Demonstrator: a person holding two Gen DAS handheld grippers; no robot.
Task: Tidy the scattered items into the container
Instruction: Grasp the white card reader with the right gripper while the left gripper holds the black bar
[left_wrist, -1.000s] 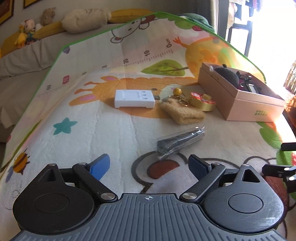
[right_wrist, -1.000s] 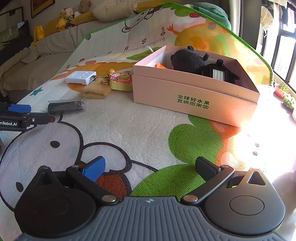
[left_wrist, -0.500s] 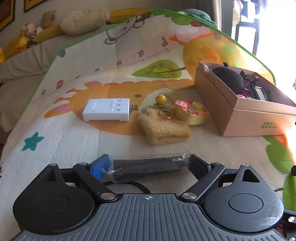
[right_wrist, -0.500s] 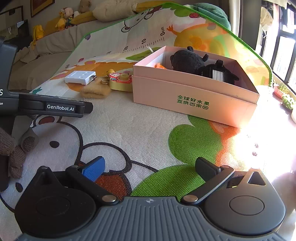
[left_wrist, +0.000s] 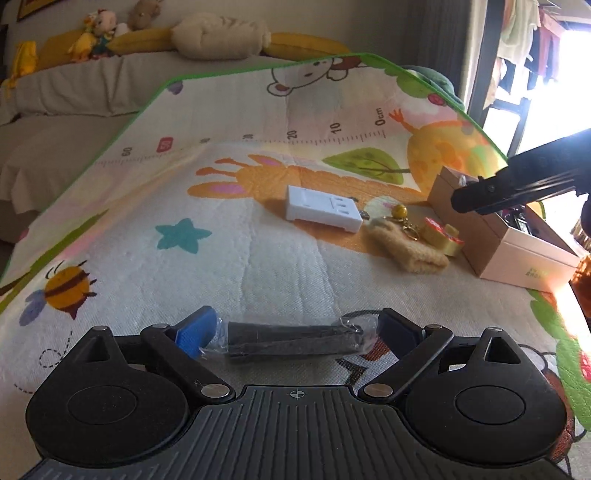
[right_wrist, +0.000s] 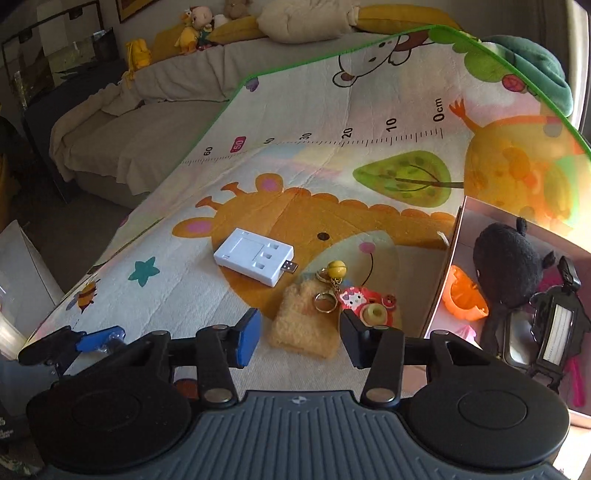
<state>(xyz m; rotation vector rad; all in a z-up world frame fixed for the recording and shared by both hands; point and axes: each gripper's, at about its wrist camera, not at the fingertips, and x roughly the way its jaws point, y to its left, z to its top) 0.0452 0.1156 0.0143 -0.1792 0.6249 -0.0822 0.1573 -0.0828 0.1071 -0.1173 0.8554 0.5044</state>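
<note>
Between the left gripper's (left_wrist: 293, 330) fingers lies a dark tube in clear wrap (left_wrist: 291, 339), crosswise on the play mat (left_wrist: 258, 258). Its jaws have just been opening and stand wide; the wrap's ends reach both pads, but whether they press on it I cannot tell. Farther along the mat sit a white adapter (left_wrist: 322, 208), a fuzzy tan pouch (left_wrist: 408, 251) with a yellow bell keyring (left_wrist: 399, 212), and a yellow tape roll (left_wrist: 441, 236), all near the box (left_wrist: 517, 254) at the right. The right gripper (right_wrist: 300, 334) hangs above the pouch and beside the box wall. Its jaws have just been closing, stand half apart and hold nothing. Inside the box lie a black plush (right_wrist: 508, 262), an orange piece (right_wrist: 463, 299) and a black framed tag (right_wrist: 557, 328).
</note>
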